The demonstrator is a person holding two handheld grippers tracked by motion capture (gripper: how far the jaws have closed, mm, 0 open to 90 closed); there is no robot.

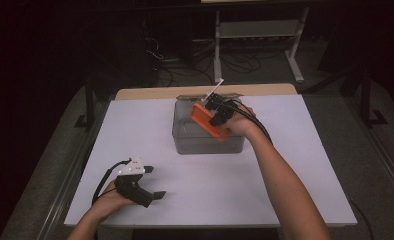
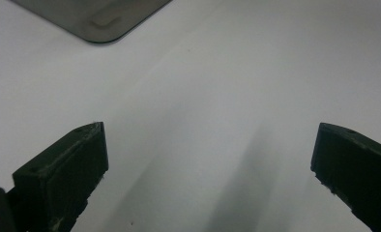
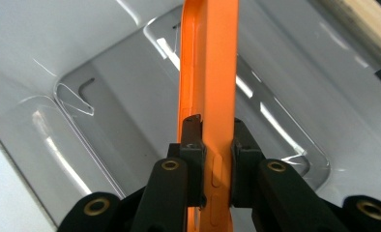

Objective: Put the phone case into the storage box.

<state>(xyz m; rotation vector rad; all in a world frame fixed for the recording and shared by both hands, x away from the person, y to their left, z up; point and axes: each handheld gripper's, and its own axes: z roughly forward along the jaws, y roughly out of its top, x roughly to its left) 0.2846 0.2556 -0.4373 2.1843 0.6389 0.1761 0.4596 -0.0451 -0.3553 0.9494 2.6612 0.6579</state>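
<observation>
A flat orange slab (image 1: 208, 121), thin like a phone case, hangs edge-on over a clear grey plastic bin (image 1: 207, 144) at the middle back of the white table. My right gripper (image 1: 216, 116) is shut on the slab. In the right gripper view its jaws (image 3: 216, 135) press on both faces of the orange slab (image 3: 210, 58), which points down into the bin's hollow (image 3: 106, 96). My left gripper (image 1: 156, 181) rests near the table's front left, open. Its black jaws (image 2: 208, 159) stand wide apart over bare white table, with a corner of the bin (image 2: 101, 19) farther off.
The white table top (image 1: 295, 175) spreads around the bin, with a wooden strip (image 1: 150, 93) along its far edge. Behind the table stand a white metal frame (image 1: 257, 30) and loose cables on a dark floor. The right forearm crosses the table's right half.
</observation>
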